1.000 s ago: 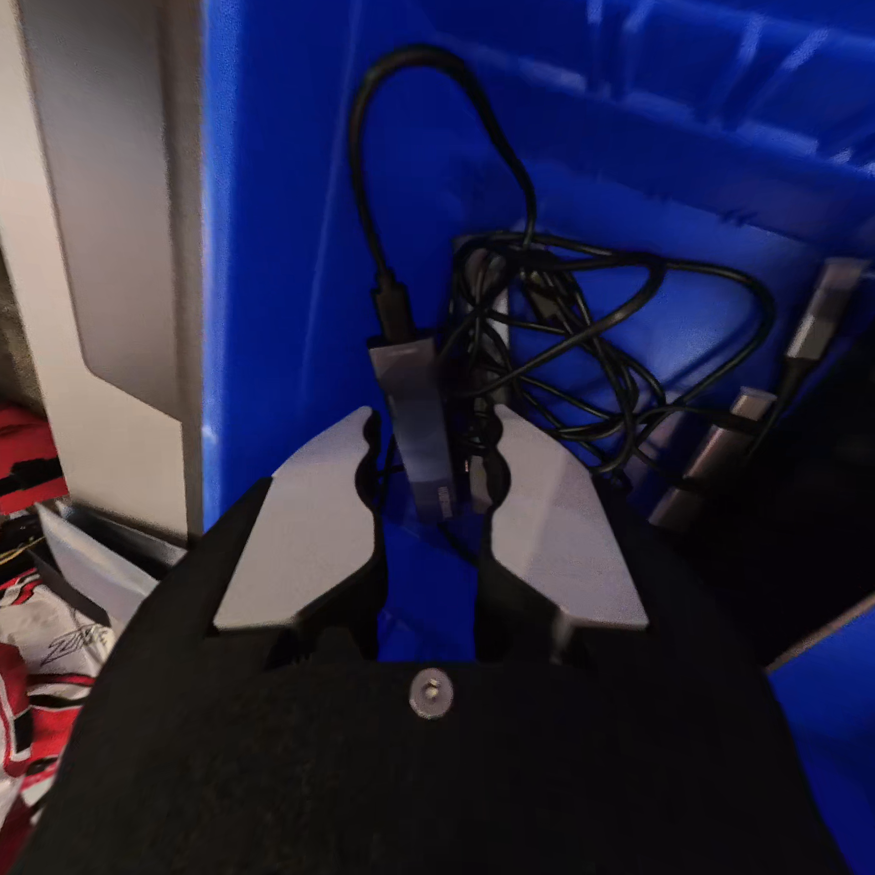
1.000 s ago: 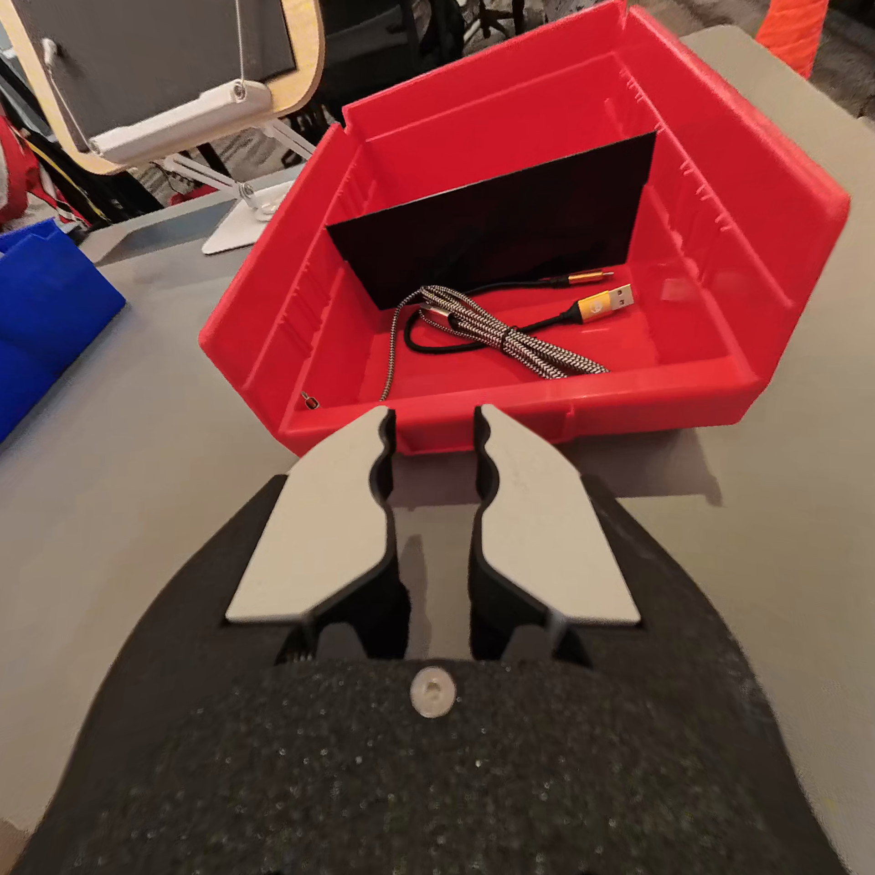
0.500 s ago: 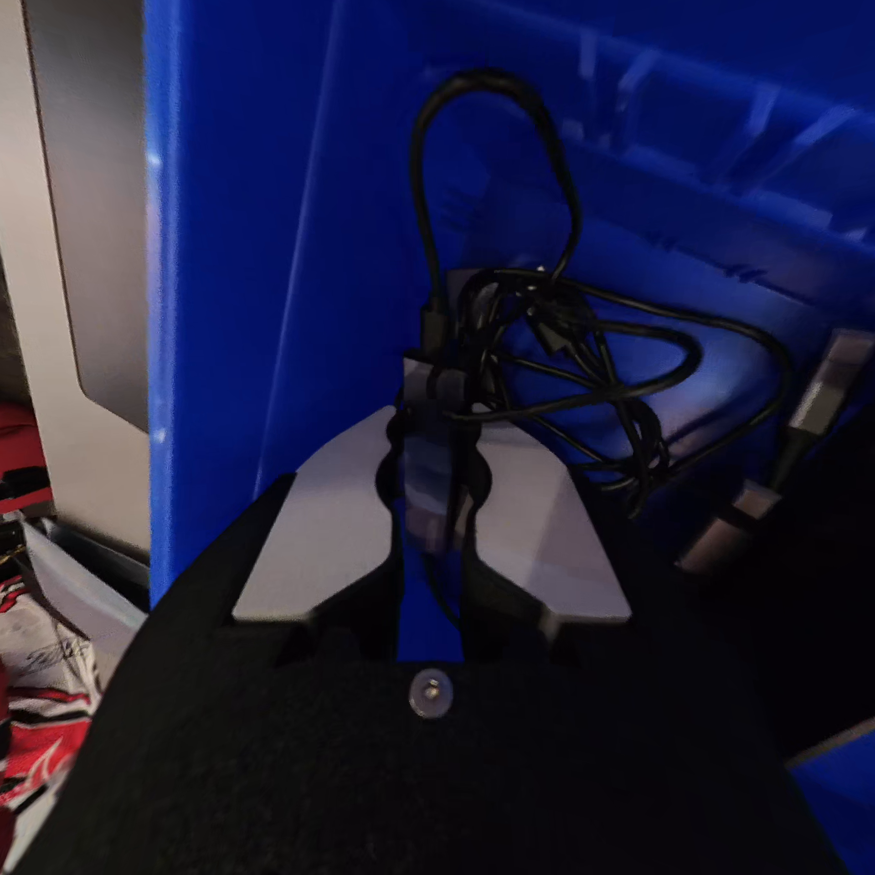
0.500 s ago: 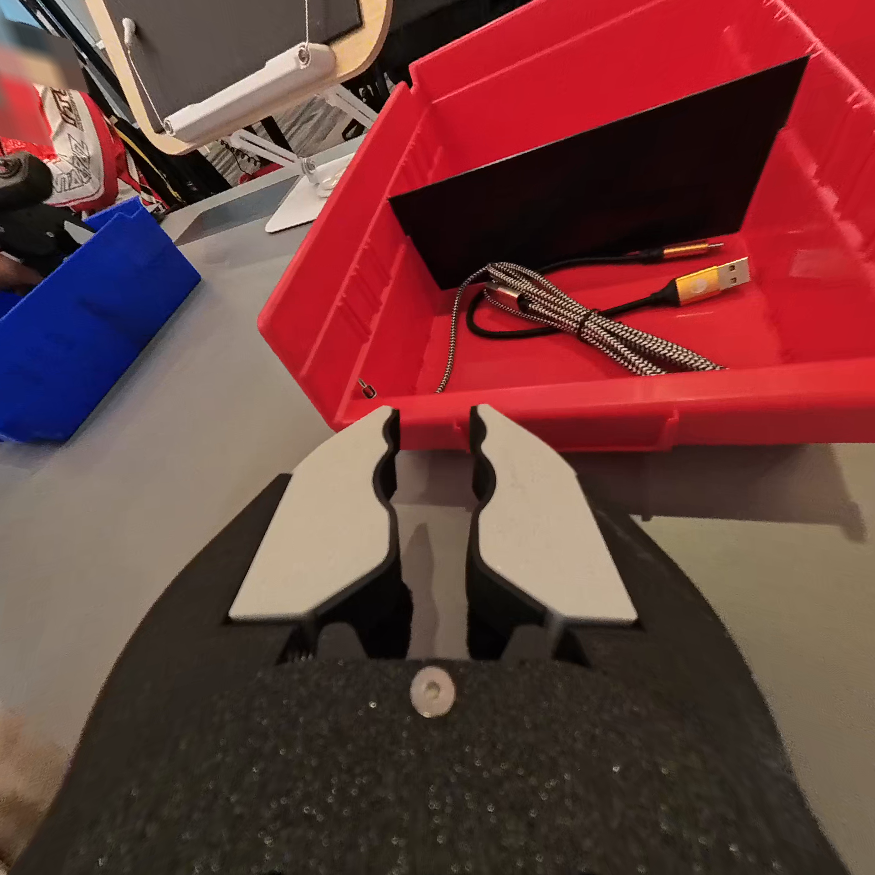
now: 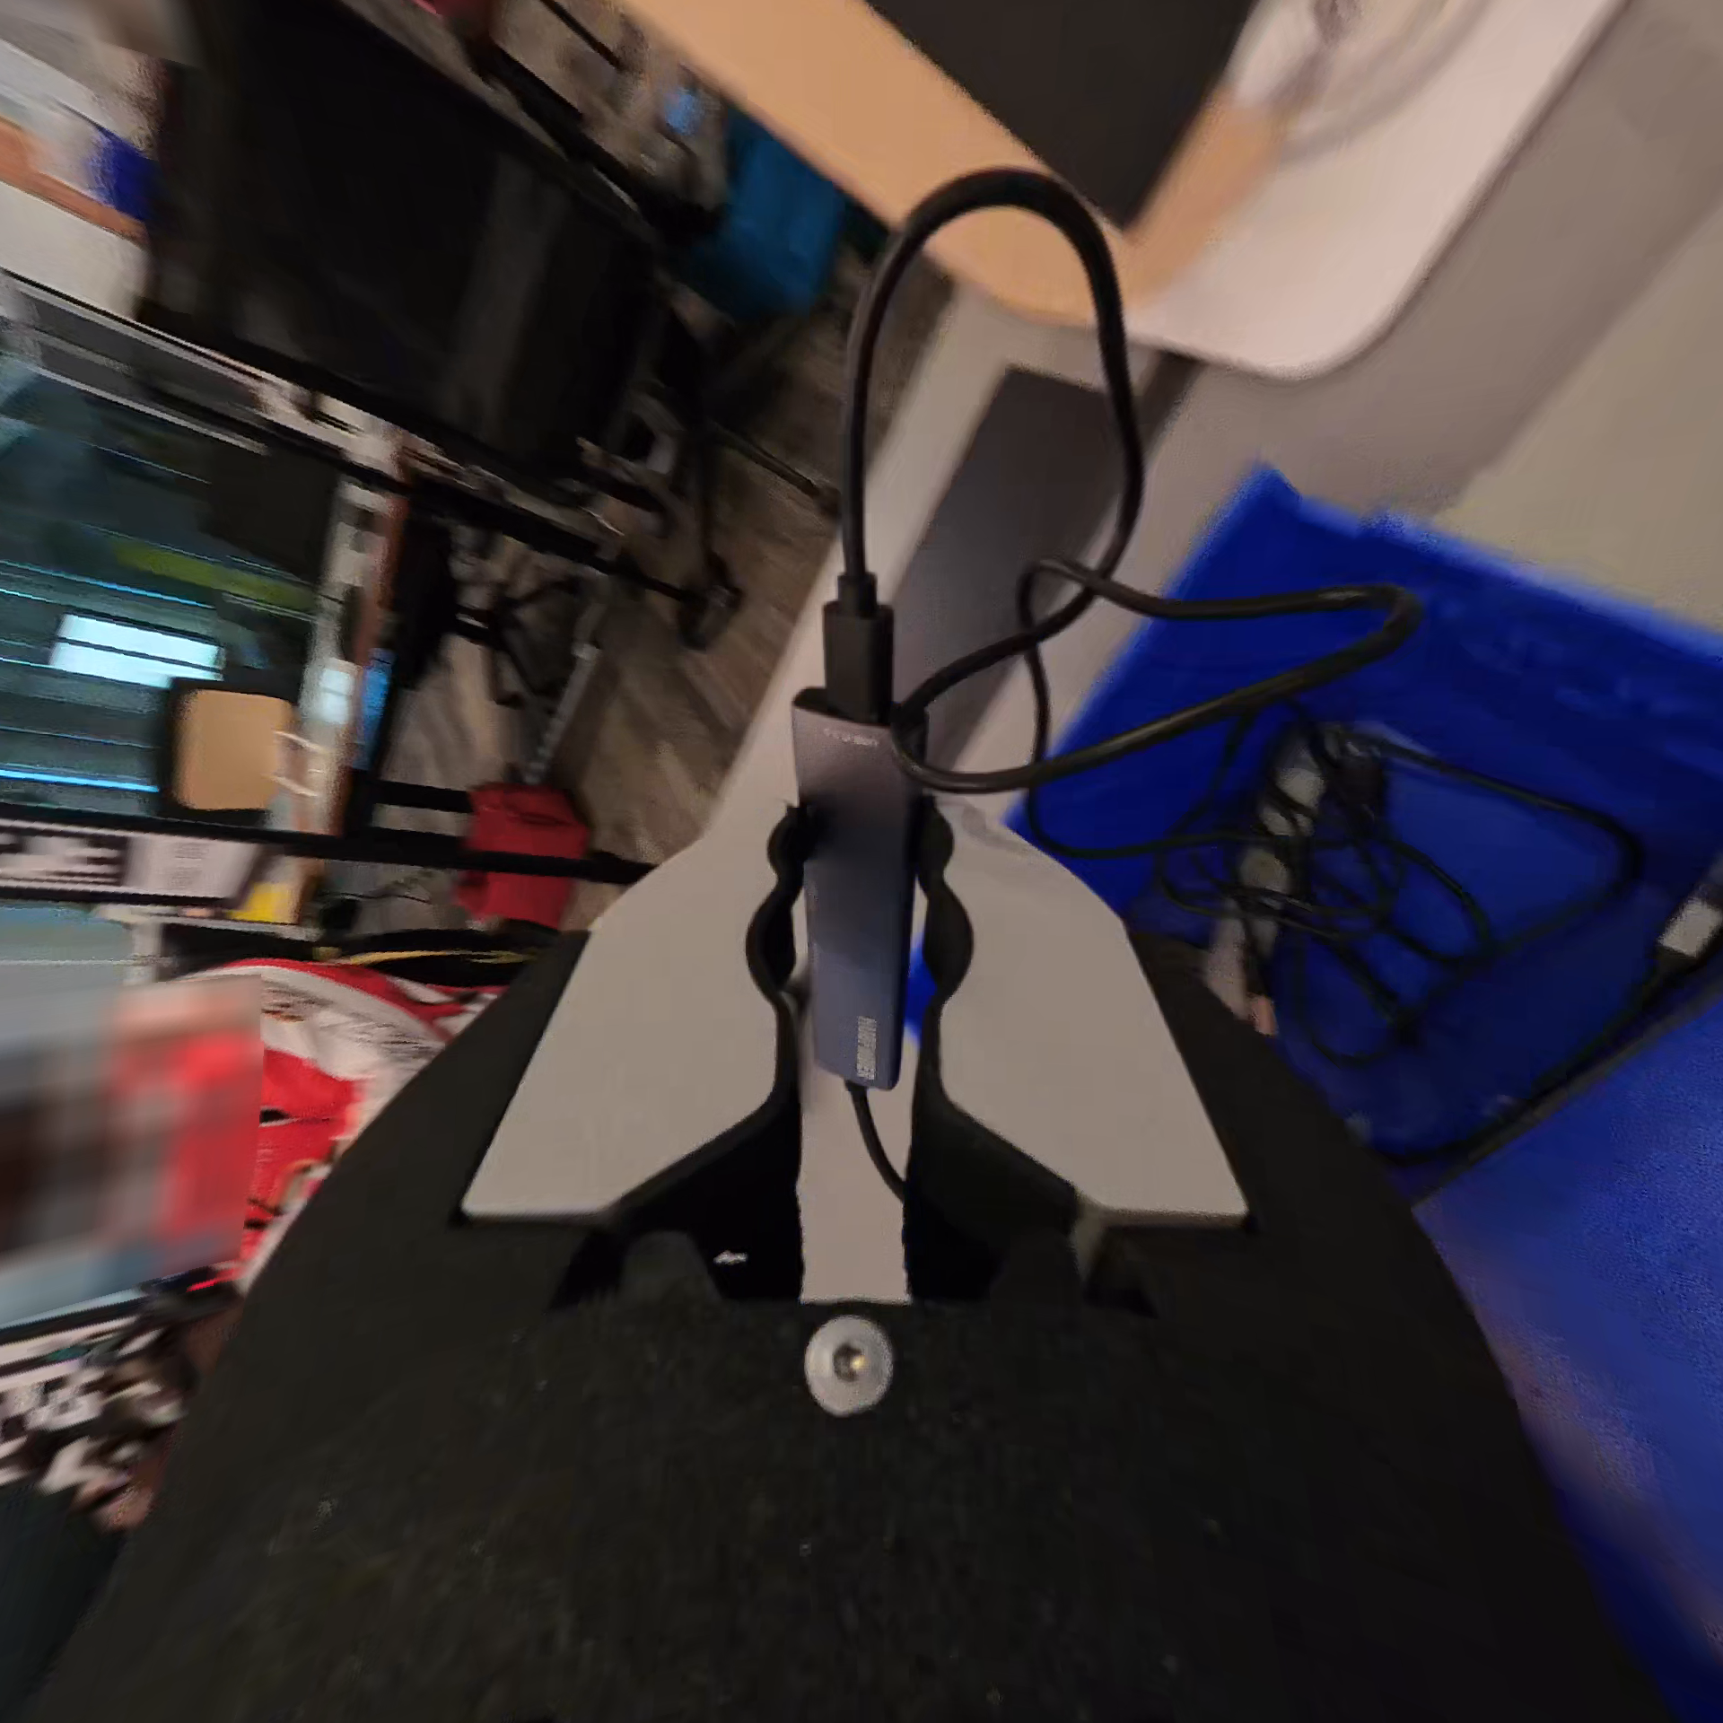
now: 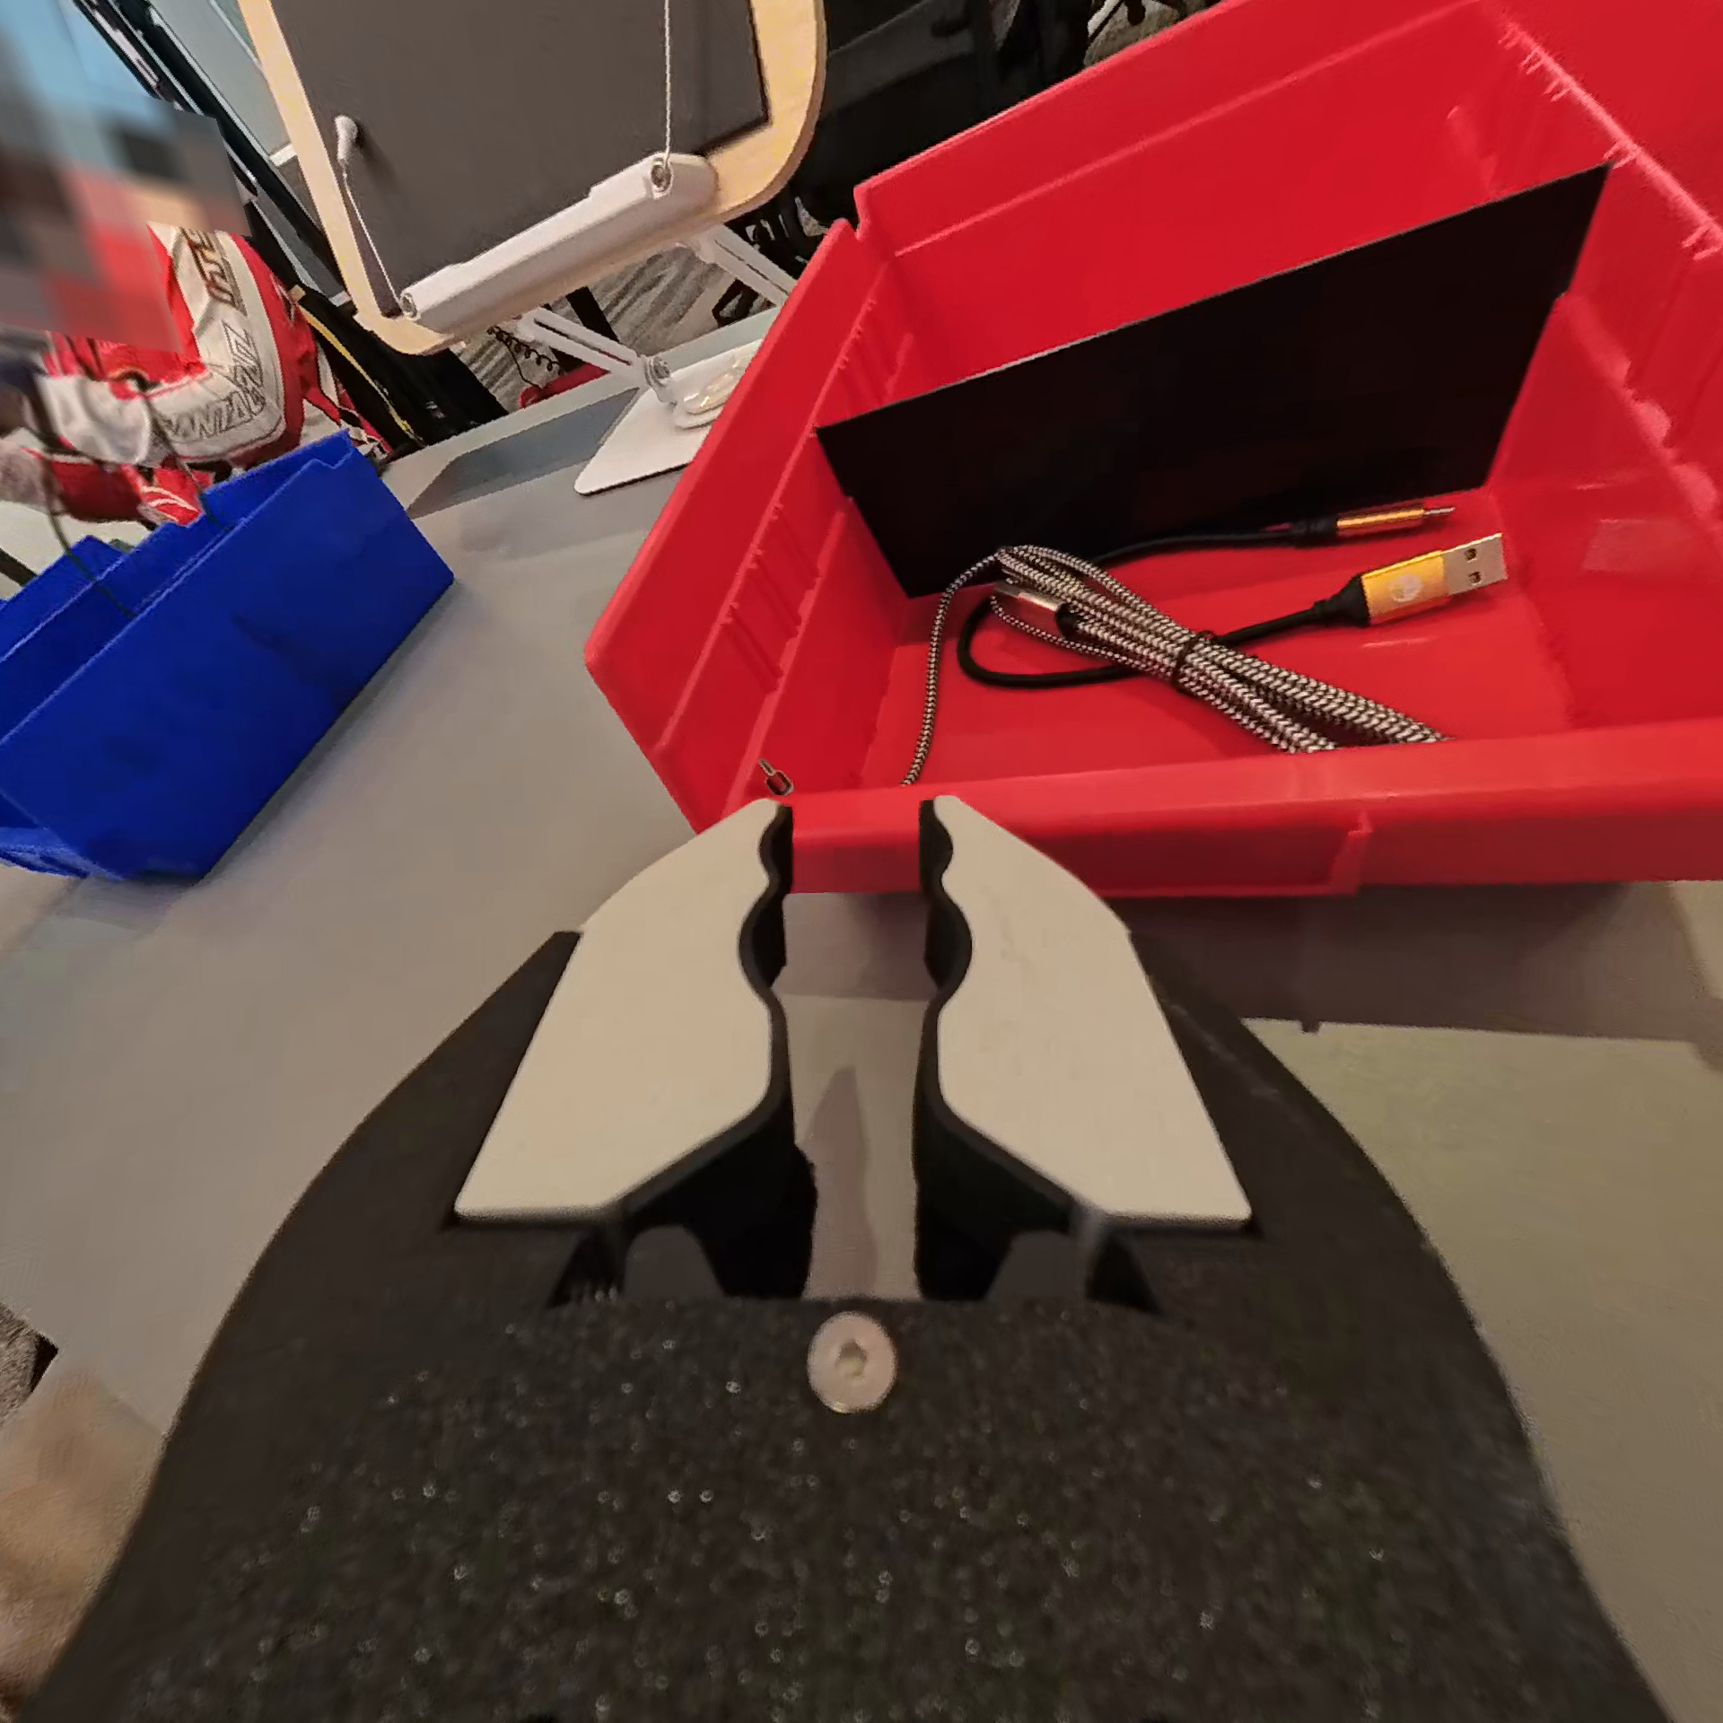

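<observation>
My left gripper [image 5: 856, 839] is shut on a slim grey adapter block [image 5: 856, 895] with a black cable [image 5: 988, 308] looping from its top end. It holds the block in the air, to the left of a blue bin [image 5: 1529, 709]. The cable trails right into a black tangle [image 5: 1324, 876] lying in that bin. My right gripper [image 6: 854, 820] is open and empty, just above the grey table [image 6: 373, 932], its tips at the front wall of a red bin [image 6: 1212, 820]. In the red bin lie a braided cable bundle [image 6: 1240, 662] with an orange USB plug [image 6: 1426, 583] and a black divider [image 6: 1259, 392].
The blue bin also shows in the right wrist view [image 6: 205, 653], left of the red bin. A board on a white stand [image 6: 559, 233] sits at the table's far edge. A person's red and white sleeve [image 6: 186, 373] is behind the blue bin. The left view is motion-blurred, with dark shelving [image 5: 326, 420]. My hands' fingertips stand some 60 cm from each other.
My left gripper closed on the grey adapter and lifted it out of the blue bin, swinging left. My right gripper shifted slightly left along the red bin's front wall.
</observation>
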`<state>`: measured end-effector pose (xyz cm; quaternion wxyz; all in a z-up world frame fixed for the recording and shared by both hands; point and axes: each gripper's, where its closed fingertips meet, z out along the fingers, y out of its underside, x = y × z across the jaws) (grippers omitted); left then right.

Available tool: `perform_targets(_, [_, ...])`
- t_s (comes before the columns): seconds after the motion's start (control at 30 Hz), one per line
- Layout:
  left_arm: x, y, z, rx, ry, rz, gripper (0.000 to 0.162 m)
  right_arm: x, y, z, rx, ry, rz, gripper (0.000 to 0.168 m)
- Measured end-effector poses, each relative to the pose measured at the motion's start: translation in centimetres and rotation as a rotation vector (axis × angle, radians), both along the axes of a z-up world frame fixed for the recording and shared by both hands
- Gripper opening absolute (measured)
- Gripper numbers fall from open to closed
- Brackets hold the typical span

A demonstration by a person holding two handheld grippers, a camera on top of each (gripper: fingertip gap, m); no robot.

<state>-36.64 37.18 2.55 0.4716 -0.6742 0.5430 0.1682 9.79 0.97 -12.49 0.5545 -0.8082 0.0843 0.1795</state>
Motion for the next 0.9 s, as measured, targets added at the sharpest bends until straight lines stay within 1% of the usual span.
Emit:
perform_targets(0.1, [1.5, -2.4, 9.2, 0.178, -0.081, -0.034, 0.023, -0.6, 0.1, 0.3, 0.012, -0.006, 0.013, 0.025])
perform_targets(0.17, [3.2, -4.9, 14.3, 0.251, -0.154, -0.069, 0.023, -1.0, 0.1, 0.6, 0.02, -0.019, 0.022, 0.025])
perform_targets(0.2, [4.2, -6.3, 16.3, 0.278, -0.189, -0.098, 0.023, -1.2, 0.1, 0.7, 0.025, -0.025, 0.028, 0.025])
perform_targets(0.27, [6.5, -9.6, 19.0, 0.319, -0.248, -0.167, 0.023, -1.6, 0.1, 1.0, 0.041, -0.039, 0.039, 0.025])
perform_targets(0.33, [9.2, -13.4, 19.7, 0.341, -0.288, -0.249, 0.023, -2.2, 0.0, 1.5, 0.066, -0.057, 0.054, 0.025])
perform_targets(0.4, [11.6, -17.3, 18.7, 0.357, -0.317, -0.313, 0.023, -2.8, -0.1, 2.0, 0.089, -0.085, 0.076, 0.025])
perform_targets(0.47, [13.9, -21.2, 16.1, 0.327, -0.371, -0.379, 0.023, -3.6, -0.1, 2.4, 0.117, -0.112, 0.107, 0.025])
perform_targets(0.57, [17.2, -26.1, 10.3, 0.195, -0.45, -0.448, 0.023, -5.2, -0.3, 3.1, 0.16, -0.166, 0.172, 0.025])
perform_targets(0.67, [19.6, -28.7, 3.9, 0.046, -0.458, -0.442, 0.023, -7.6, -0.5, 4.7, 0.218, -0.202, 0.272, 0.025])
perform_targets(0.73, [20.9, -30.1, 0.3, -0.042, -0.454, -0.465, 0.023, -9.8, -0.7, 6.7, 0.268, -0.225, 0.386, 0.026])
perform_targets(0.8, [22.1, -32.0, -2.7, -0.125, -0.426, -0.543, 0.022, -12.9, -1.5, 8.7, 0.301, -0.285, 0.576, 0.028])
perform_targets(0.9, [23.0, -34.1, -6.2, -0.184, -0.33, -0.656, 0.023, -16.4, -2.4, 10.1, 0.291, -0.51, 0.816, 0.027])
